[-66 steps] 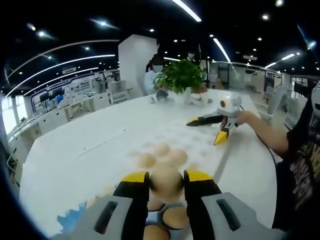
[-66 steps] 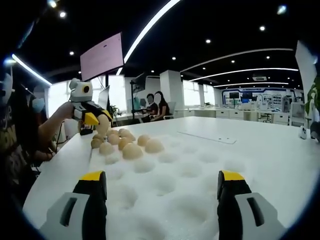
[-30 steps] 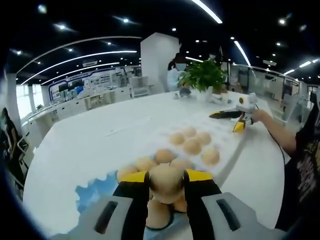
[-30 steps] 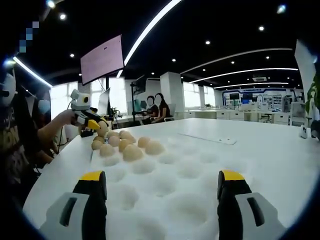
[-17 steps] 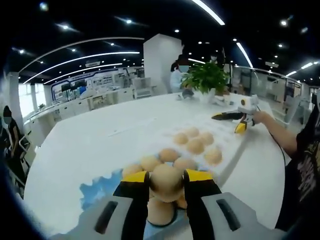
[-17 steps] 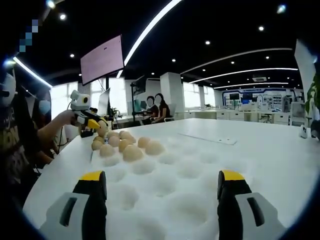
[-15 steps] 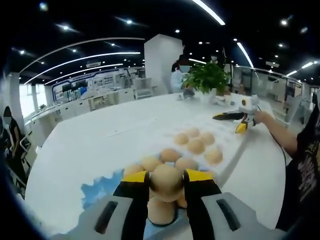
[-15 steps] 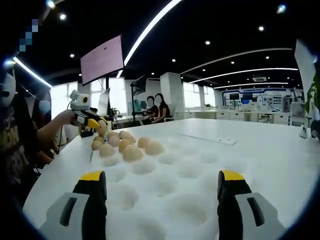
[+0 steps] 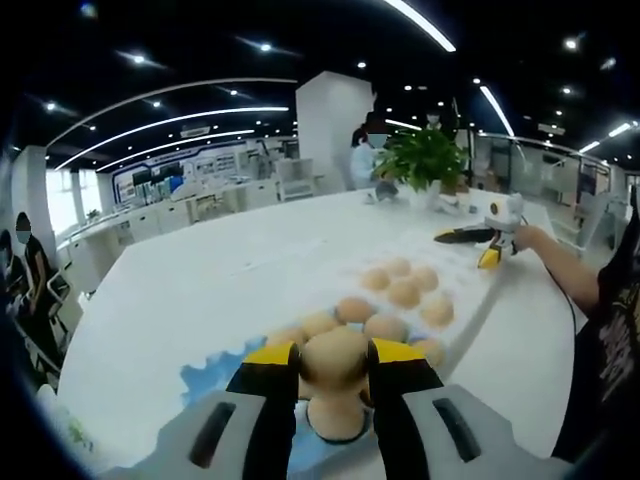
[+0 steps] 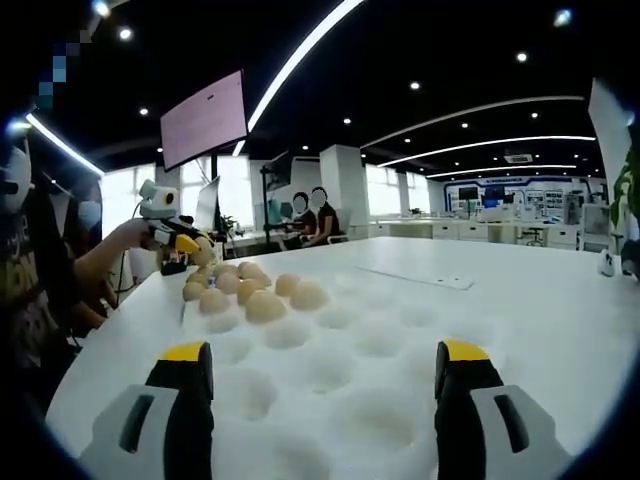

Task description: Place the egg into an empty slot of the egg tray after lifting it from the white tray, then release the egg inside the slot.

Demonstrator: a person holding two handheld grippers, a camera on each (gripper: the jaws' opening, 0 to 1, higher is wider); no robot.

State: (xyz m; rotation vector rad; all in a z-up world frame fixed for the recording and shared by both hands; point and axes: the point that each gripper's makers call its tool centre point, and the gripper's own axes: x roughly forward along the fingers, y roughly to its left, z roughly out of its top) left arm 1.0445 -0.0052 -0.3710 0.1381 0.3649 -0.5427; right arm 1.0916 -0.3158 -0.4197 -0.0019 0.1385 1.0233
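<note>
A: Left tool (image 9: 334, 365), status?
B: Clenched on a pale brown oval egg (image 9: 335, 357), pinched between the two yellow-tipped black jaws, raised clear of the eggs below. Seen far off at the left of the right gripper view (image 10: 192, 246), carried by a hand (image 10: 128, 236).

A: Below the held egg?
B: A blue moulded tray (image 9: 215, 367) with scalloped edge, lying on the wide white round bench (image 9: 200, 290). One more brown egg (image 9: 335, 419) seated in it directly under the jaws.

A: Egg tray location?
B: White dimpled foam egg tray (image 10: 340, 375), just beyond the blue tray. Near rows loaded with a cluster of brown eggs (image 9: 400, 292); same cluster at the far end in the right gripper view (image 10: 248, 290). Remaining slots bare.

A: Right tool (image 10: 325, 385)?
B: Released, jaws spread wide, poised low over the bare slots, touching nothing. Visible across the tray in the left gripper view (image 9: 480, 245), gripped by the person's hand (image 9: 525, 238).

A: Surroundings?
B: Green potted plant (image 9: 420, 160) at the bench's far edge; pink wall screen (image 10: 205, 115) behind.
</note>
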